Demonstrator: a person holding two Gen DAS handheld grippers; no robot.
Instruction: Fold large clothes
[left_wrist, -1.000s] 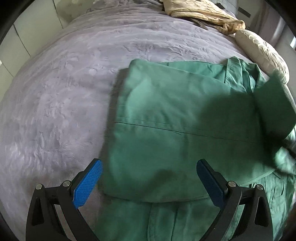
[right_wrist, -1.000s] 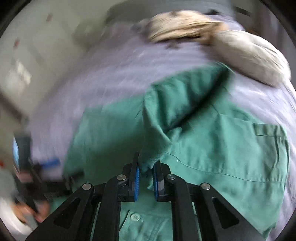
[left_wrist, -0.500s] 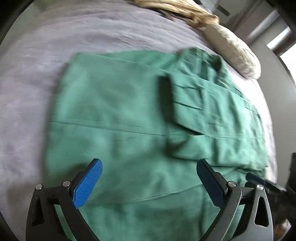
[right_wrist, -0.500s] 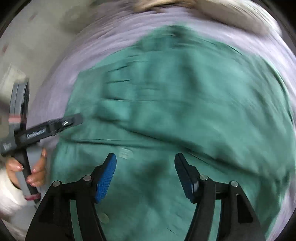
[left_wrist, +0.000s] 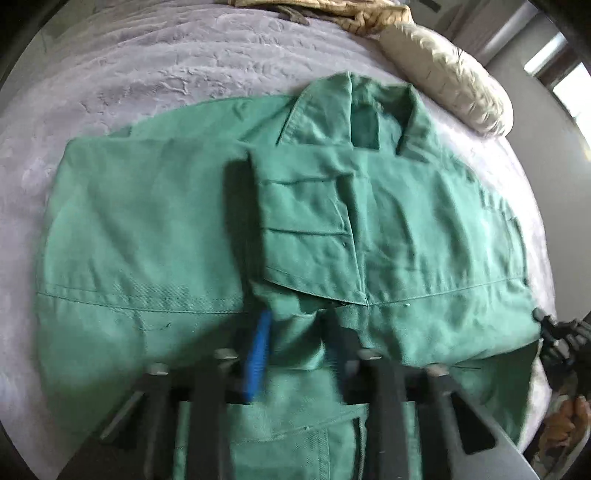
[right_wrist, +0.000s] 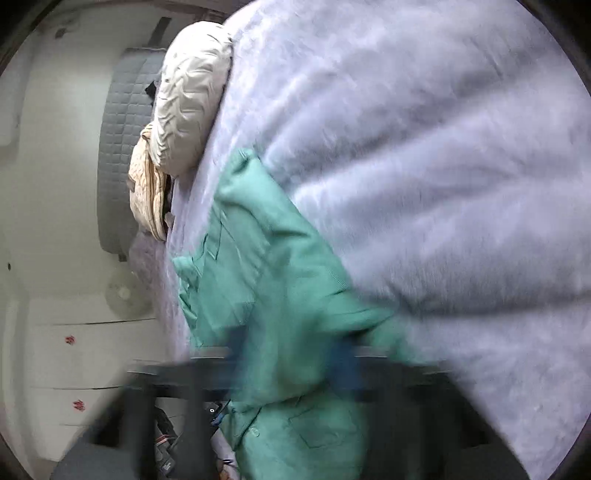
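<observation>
Green jacket (left_wrist: 155, 236) sits between part-closed left jaws; right jaws too blurred to tell.

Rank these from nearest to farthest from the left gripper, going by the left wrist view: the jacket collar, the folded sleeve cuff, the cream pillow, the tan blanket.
From the left gripper:
1. Folded sleeve cuff, right at the fingertips.
2. Jacket collar, straight ahead at the jacket's top.
3. Cream pillow, beyond the collar, to the right.
4. Tan blanket, at the bed's far edge.

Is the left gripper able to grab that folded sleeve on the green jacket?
Probably yes. The left gripper sits right at the folded sleeve's lower end on the green jacket, and nothing lies between them.
</observation>
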